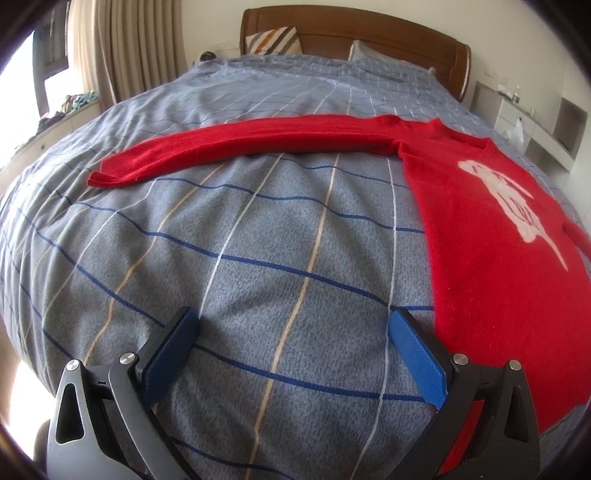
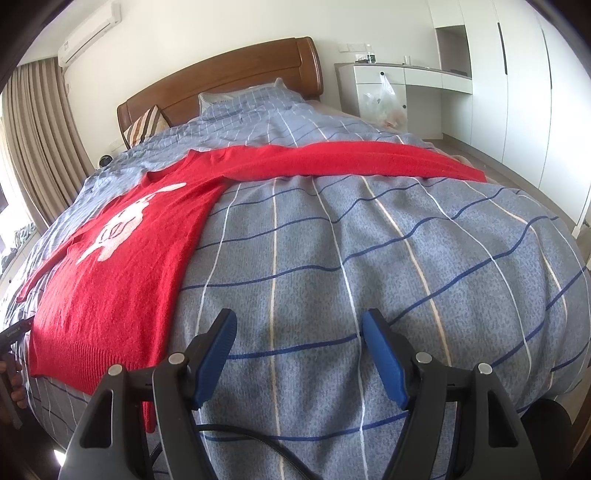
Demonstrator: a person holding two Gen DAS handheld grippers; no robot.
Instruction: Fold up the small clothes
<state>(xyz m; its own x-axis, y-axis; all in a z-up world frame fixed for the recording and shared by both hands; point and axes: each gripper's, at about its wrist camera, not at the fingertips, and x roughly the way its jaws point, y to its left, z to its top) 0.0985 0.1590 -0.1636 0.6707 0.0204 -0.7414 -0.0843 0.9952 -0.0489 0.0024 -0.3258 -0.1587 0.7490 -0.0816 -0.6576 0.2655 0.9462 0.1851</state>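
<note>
Fingers (image 1: 417,358) of the left gripper (image 1: 291,354) fill the bottom of the left wrist view, blue-padded and spread wide apart, holding nothing, with only the checked duvet (image 1: 258,258) showing between them. The right-hand finger in that view sits just beside the lower edge of the red sweater (image 1: 498,258), whose body runs down the right side of the frame; I cannot tell whether they touch.

In the right wrist view the right gripper (image 2: 299,354) is likewise wide open and empty at the bottom centre, over bare duvet (image 2: 369,258). The sweater (image 2: 110,295) lies flat to its left, its ribbed hem nearest the camera at lower left and a white knitted figure (image 2: 122,229) on the chest. A sliver of the other gripper's black body and a few fingers of a hand (image 2: 14,384) show at the far left edge.

Farther up, one sleeve (image 1: 240,147) stretches straight out across the middle of the left view toward the left, its cuff at mid left. The opposite sleeve (image 2: 351,158) runs across the upper middle of the right view to the right side of the bed.

Beyond the sweater, a striped cushion (image 1: 273,40) and a pillow (image 1: 369,51) rest against the wooden headboard (image 1: 369,29) at the top. Beige curtains (image 1: 122,48) hang at upper left, white wardrobes (image 2: 517,92) stand at upper right in the right view, and a plastic bag (image 2: 384,99) hangs from the white cabinet beside the bed.
</note>
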